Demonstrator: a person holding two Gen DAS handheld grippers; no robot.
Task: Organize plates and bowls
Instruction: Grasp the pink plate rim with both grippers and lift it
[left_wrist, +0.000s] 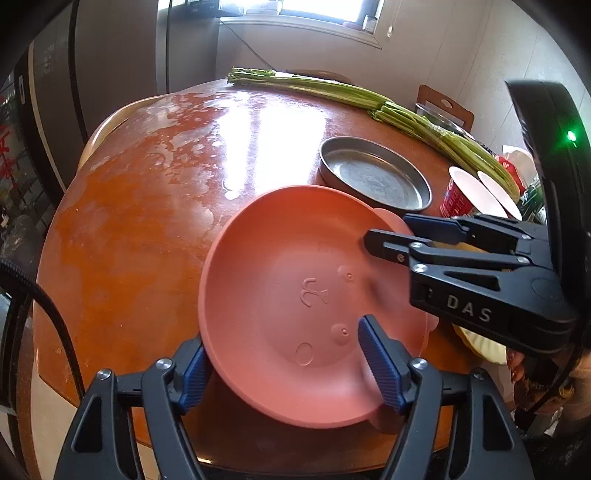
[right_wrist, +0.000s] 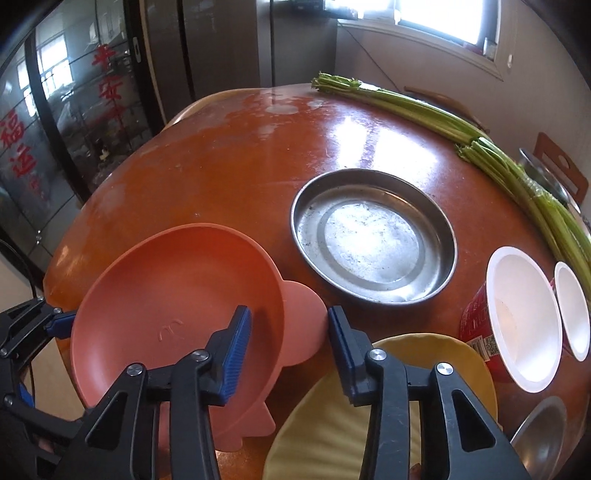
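Observation:
A pink animal-shaped plate (left_wrist: 295, 295) sits tilted over the round table's near edge; it also shows in the right wrist view (right_wrist: 177, 295). My left gripper (left_wrist: 284, 369) straddles its near rim, one pad under the rim and one inside the dish, touching it. My right gripper (right_wrist: 290, 332) is open around the plate's ear tab; it appears in the left wrist view (left_wrist: 388, 236) at the plate's right rim. A yellow plate (right_wrist: 424, 369) lies under my right gripper. A steel pan (right_wrist: 373, 236) stands beyond.
Two red paper cups with white insides (right_wrist: 524, 325) stand at the right. A long bunch of green stalks (right_wrist: 480, 144) lies along the table's far right. A steel bowl rim (right_wrist: 543, 435) shows at the lower right. The brown table (right_wrist: 221, 177) is glossy.

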